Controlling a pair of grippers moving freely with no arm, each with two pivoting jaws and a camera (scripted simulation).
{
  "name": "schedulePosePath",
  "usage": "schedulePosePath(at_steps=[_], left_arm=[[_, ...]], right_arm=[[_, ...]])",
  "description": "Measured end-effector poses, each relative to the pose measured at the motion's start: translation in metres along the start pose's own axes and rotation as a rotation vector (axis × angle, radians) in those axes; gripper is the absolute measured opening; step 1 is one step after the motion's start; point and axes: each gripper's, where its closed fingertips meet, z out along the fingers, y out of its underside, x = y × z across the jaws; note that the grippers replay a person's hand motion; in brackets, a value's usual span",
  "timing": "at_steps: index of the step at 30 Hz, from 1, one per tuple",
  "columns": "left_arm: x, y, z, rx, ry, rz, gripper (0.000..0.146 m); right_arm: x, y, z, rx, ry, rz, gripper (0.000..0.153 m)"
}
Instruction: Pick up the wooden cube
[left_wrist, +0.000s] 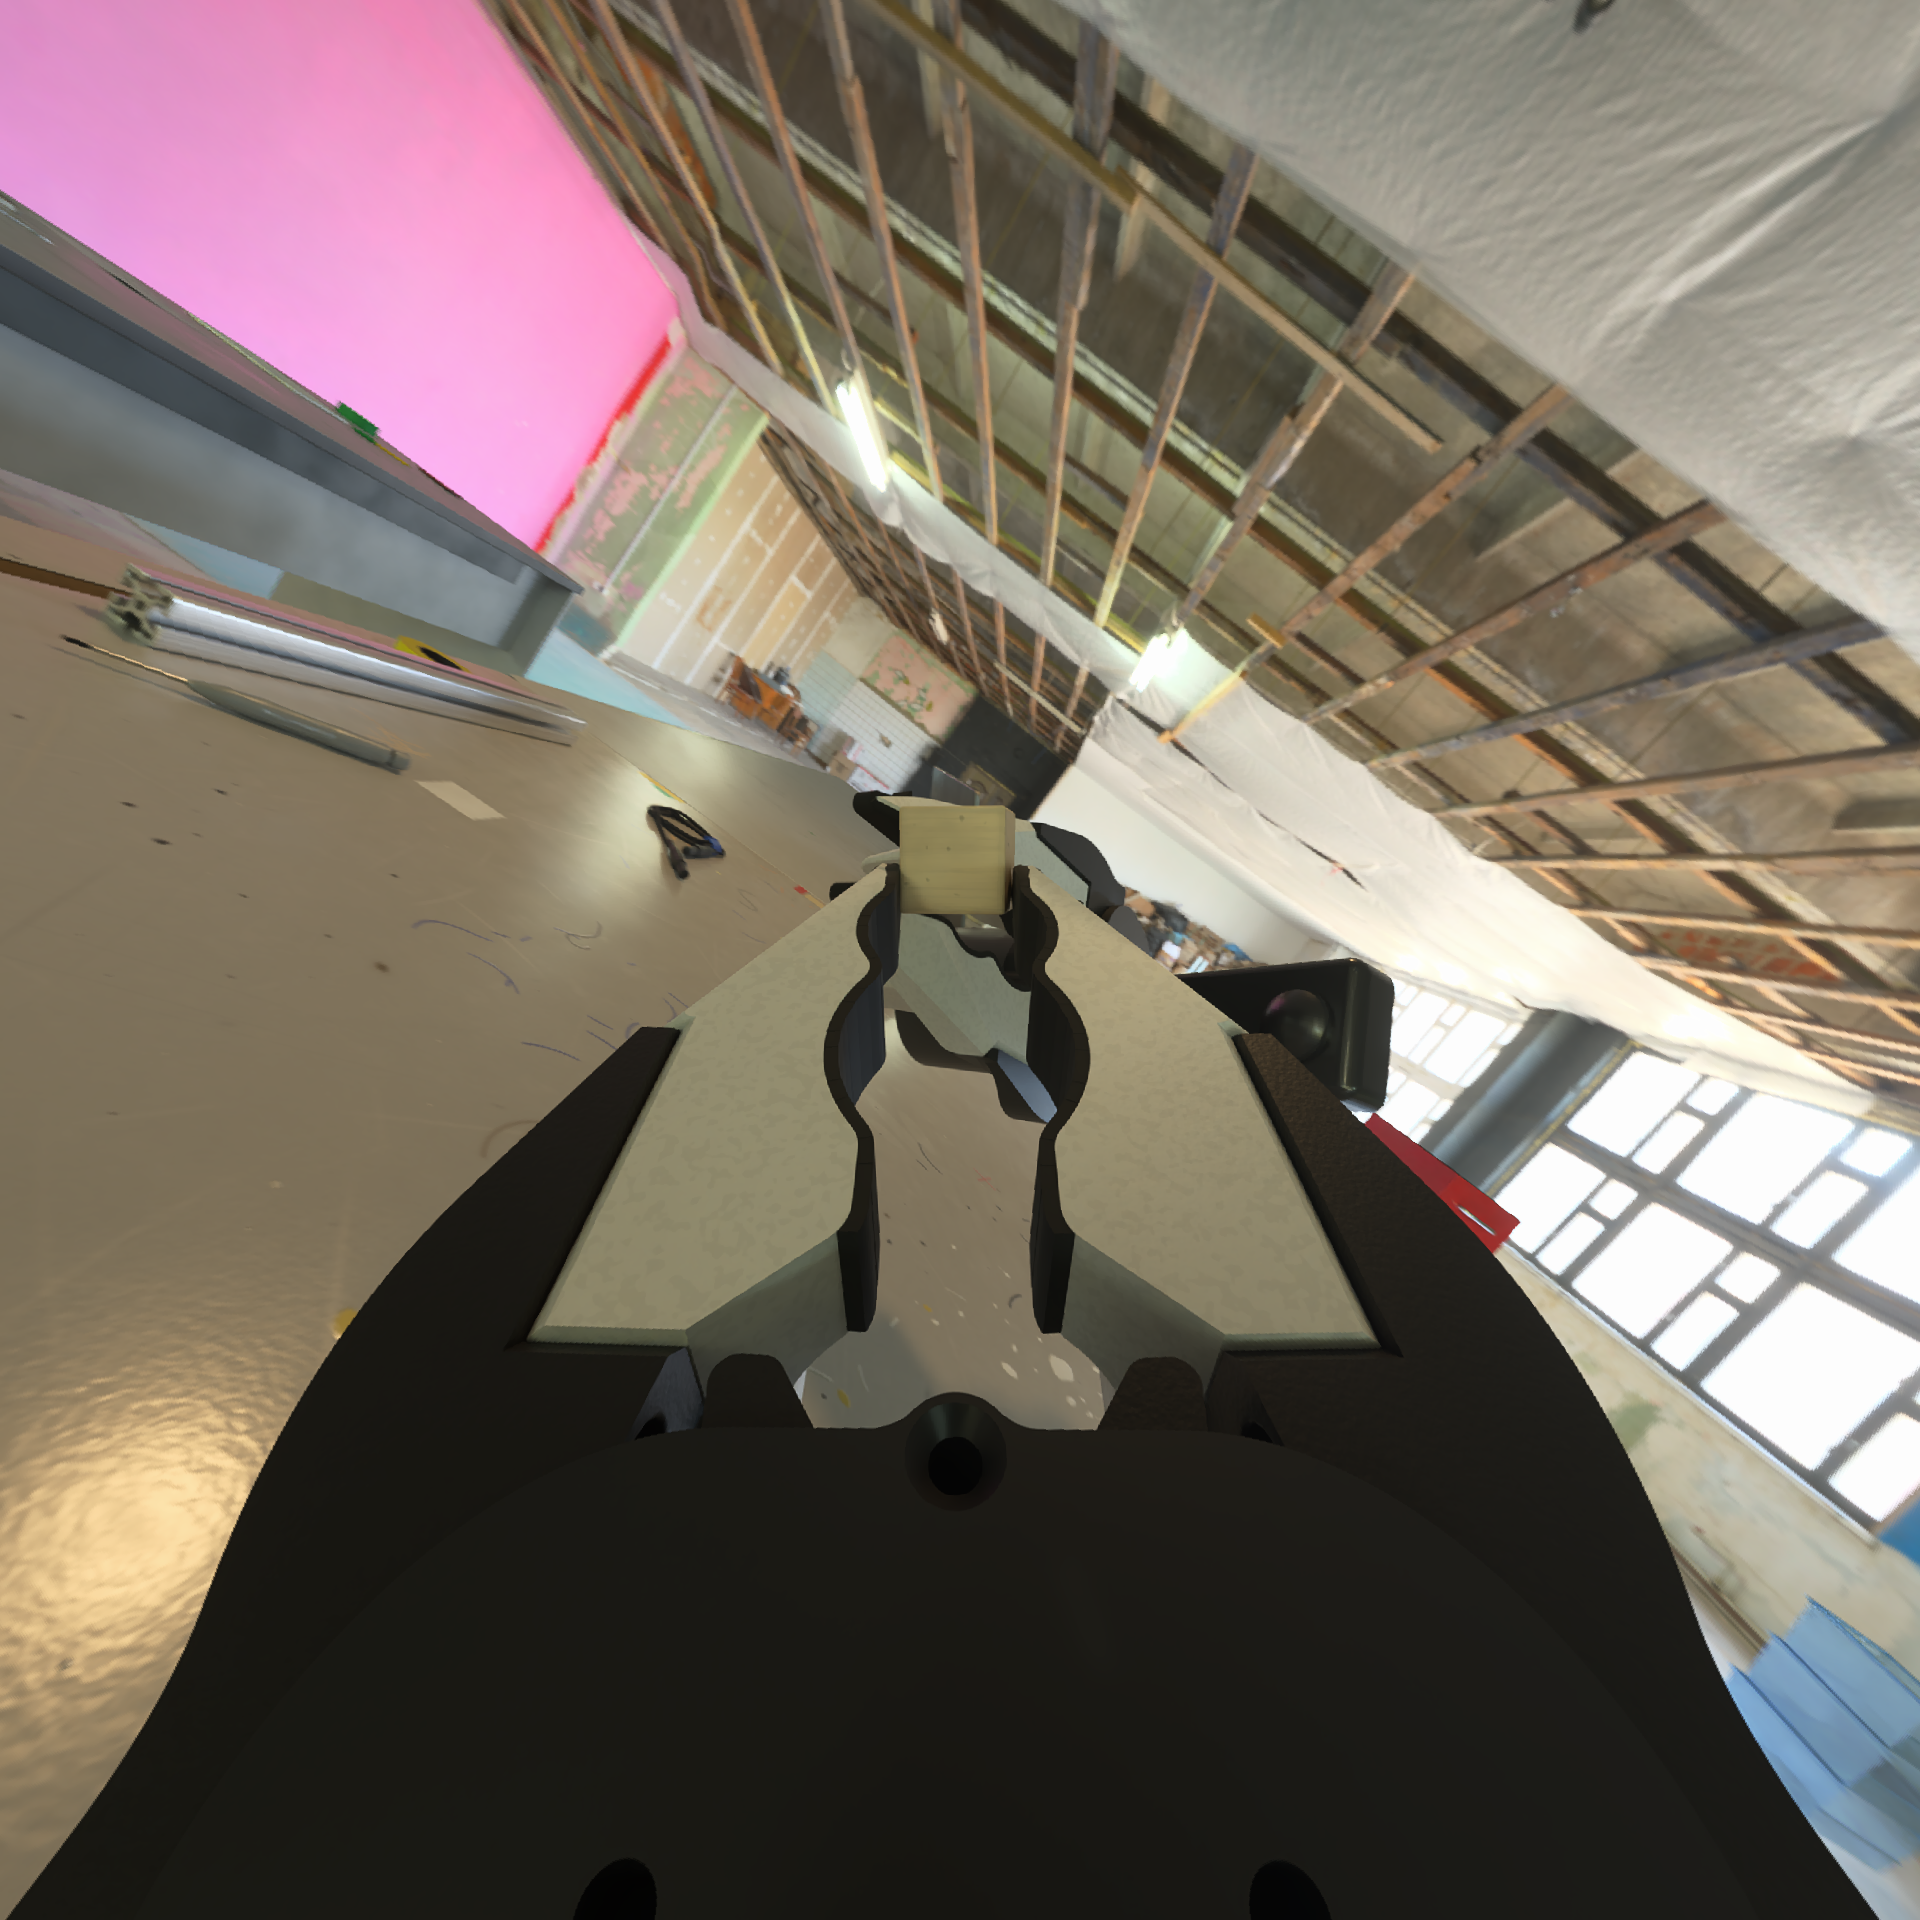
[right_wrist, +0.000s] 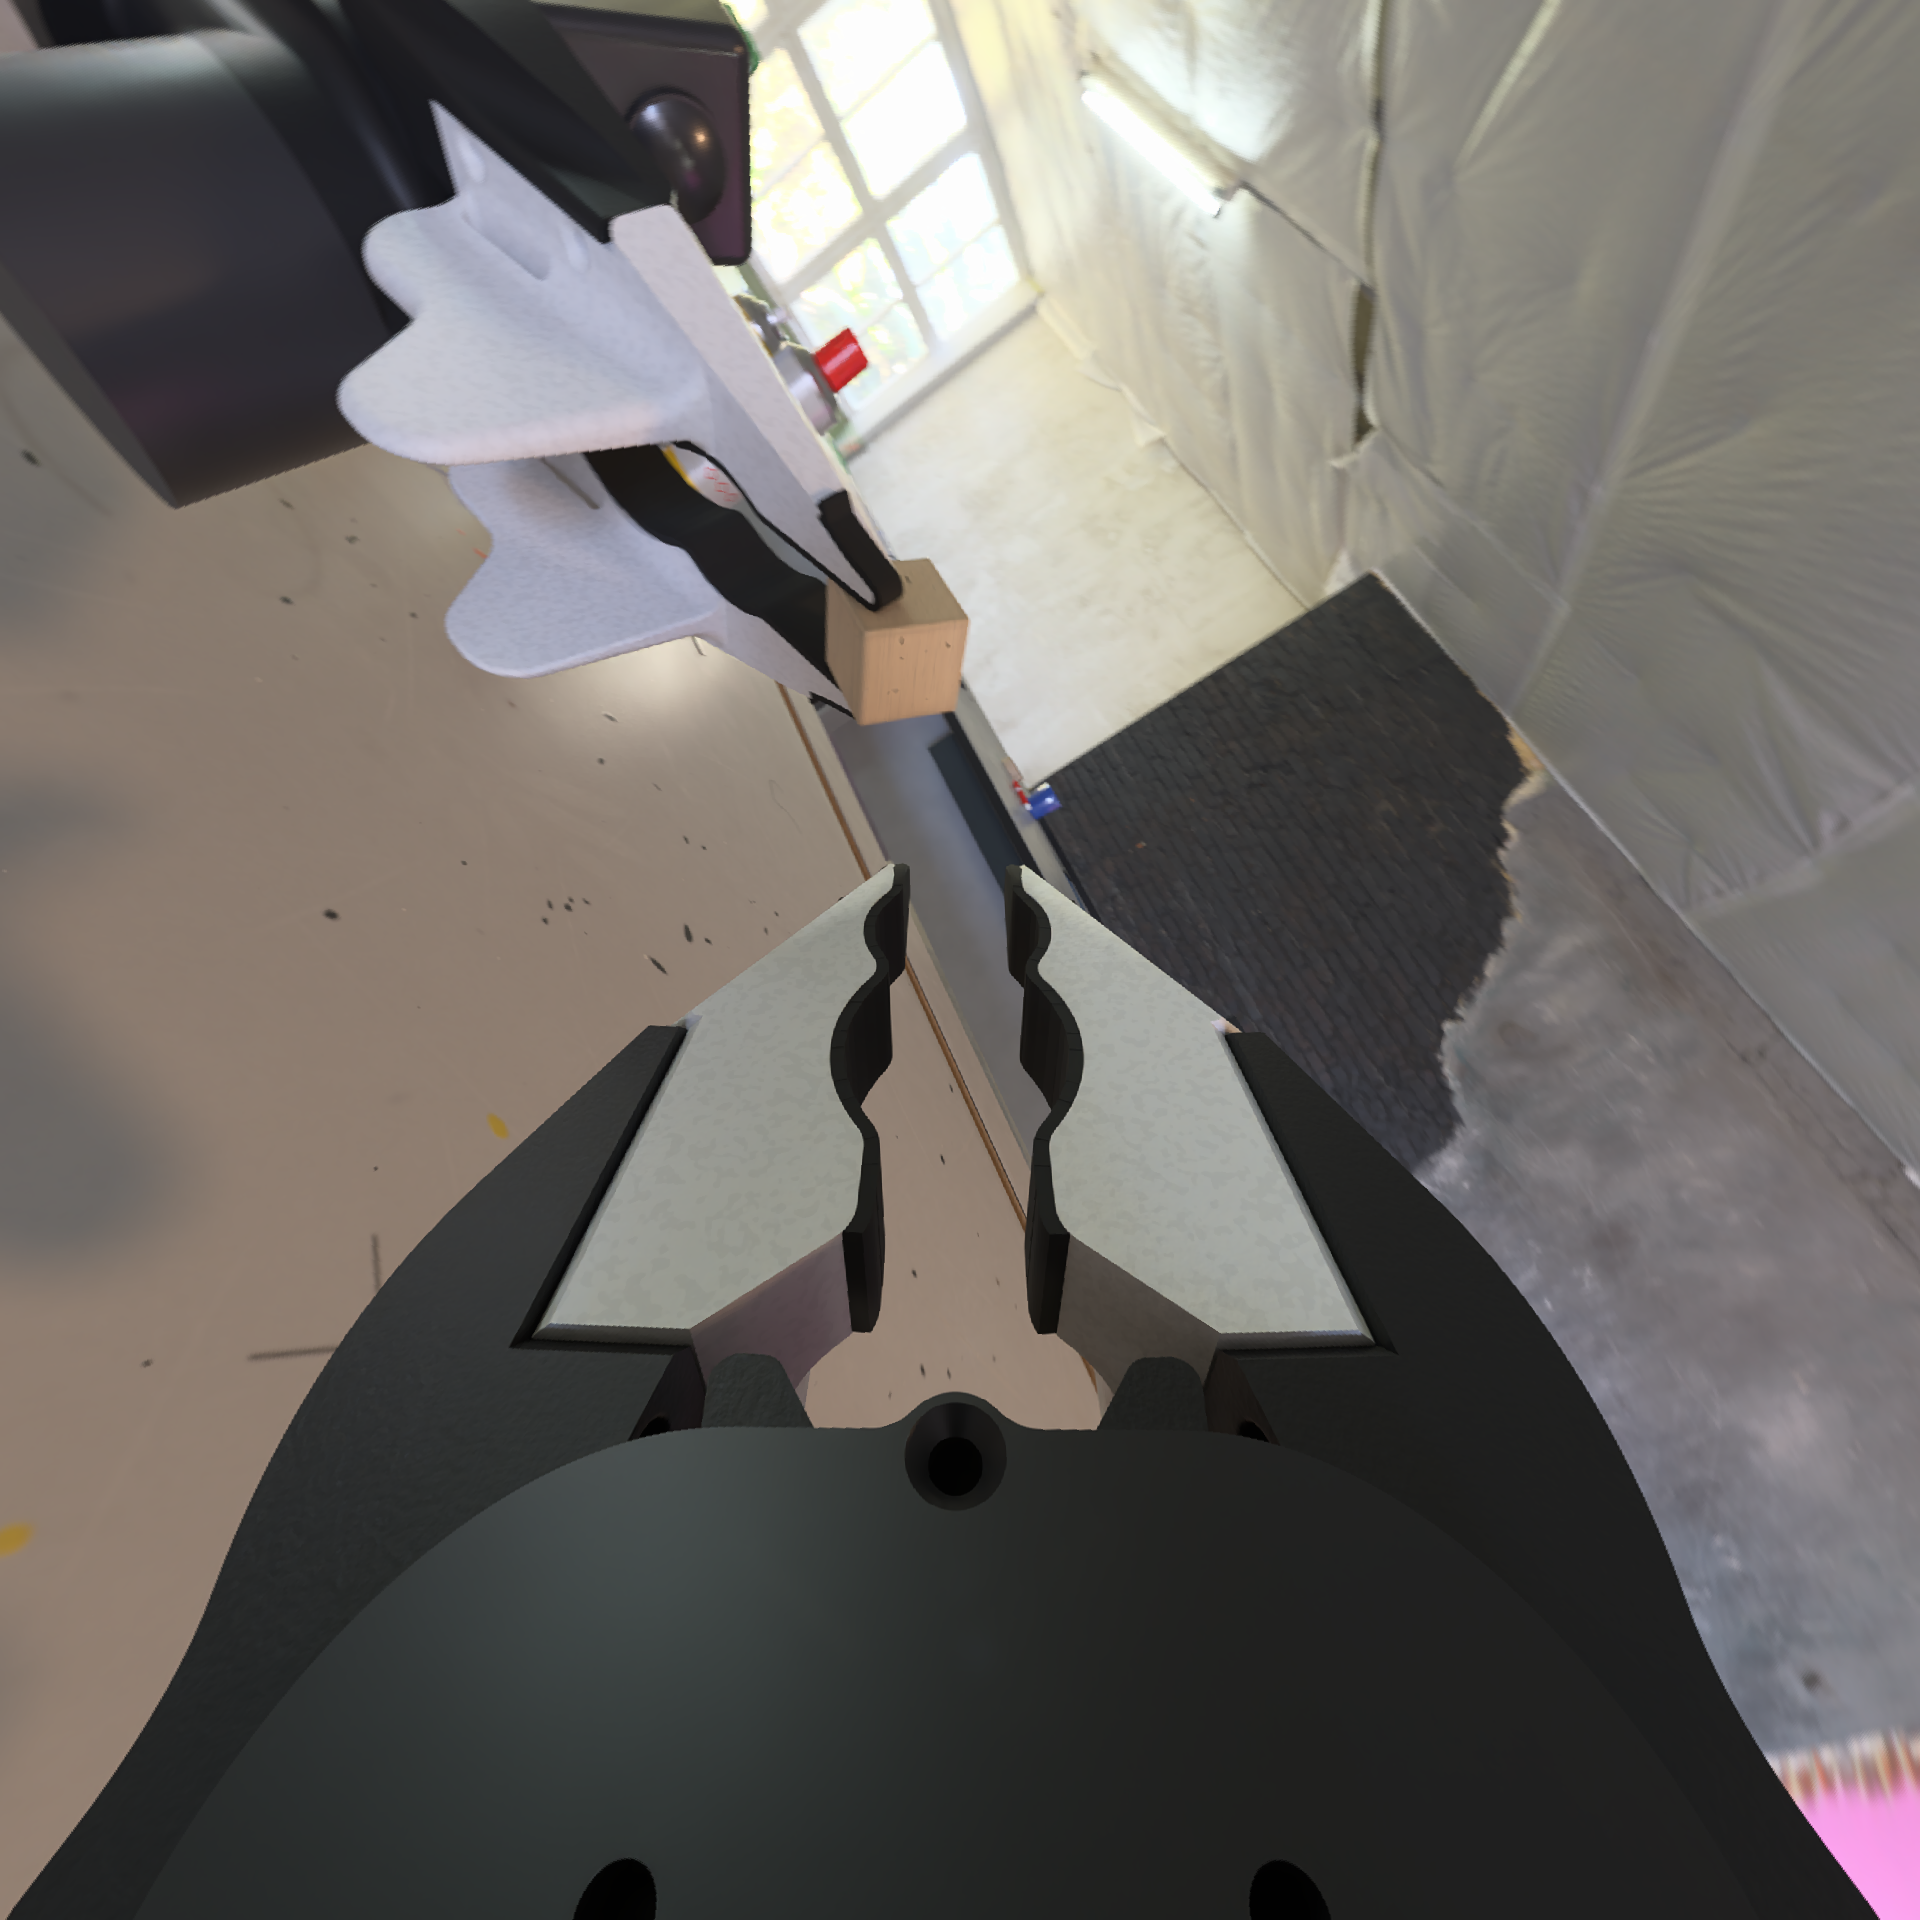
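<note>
In the left wrist view my left gripper (left_wrist: 954, 885) is shut on the wooden cube (left_wrist: 954, 862), a pale block pinched between the two fingertips. It is held in the air above the beige table (left_wrist: 312, 1039). In the right wrist view the same cube (right_wrist: 904, 655) shows at the tips of the left gripper (right_wrist: 854, 639), up and to the left of my right gripper (right_wrist: 958, 904). My right gripper is open and empty, with a narrow gap between its fingers, and is apart from the cube. Its black body (left_wrist: 1294, 1023) shows behind the cube in the left wrist view.
An aluminium rail (left_wrist: 312, 644), a grey rod (left_wrist: 301, 719) and a black cable (left_wrist: 681, 831) lie on the table to the left. The table's edge (right_wrist: 935, 1023) runs under my right gripper, with dark floor (right_wrist: 1299, 883) beyond. A red-capped object (right_wrist: 840, 358) stands far off.
</note>
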Motion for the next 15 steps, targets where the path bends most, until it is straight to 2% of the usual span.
schedulePosePath(at_steps=[3,7,11,15], left_arm=[[-0.009,-0.010,-0.004,0.025,-0.052,0.029,0.021],[-0.021,-0.019,-0.006,-0.009,-0.160,0.203,0.021],[-0.015,-0.019,-0.008,-0.026,-0.210,0.363,0.021],[0.005,-0.010,-0.010,-0.028,-0.219,0.545,0.021]], right_arm=[[-0.005,-0.002,0.015,0.030,-0.115,0.042,0.020],[-0.009,-0.002,0.026,0.106,-0.329,0.366,0.022],[-0.001,-0.012,0.025,0.213,-0.452,0.741,0.026],[0.001,-0.036,0.005,0.343,-0.528,0.942,0.027]])
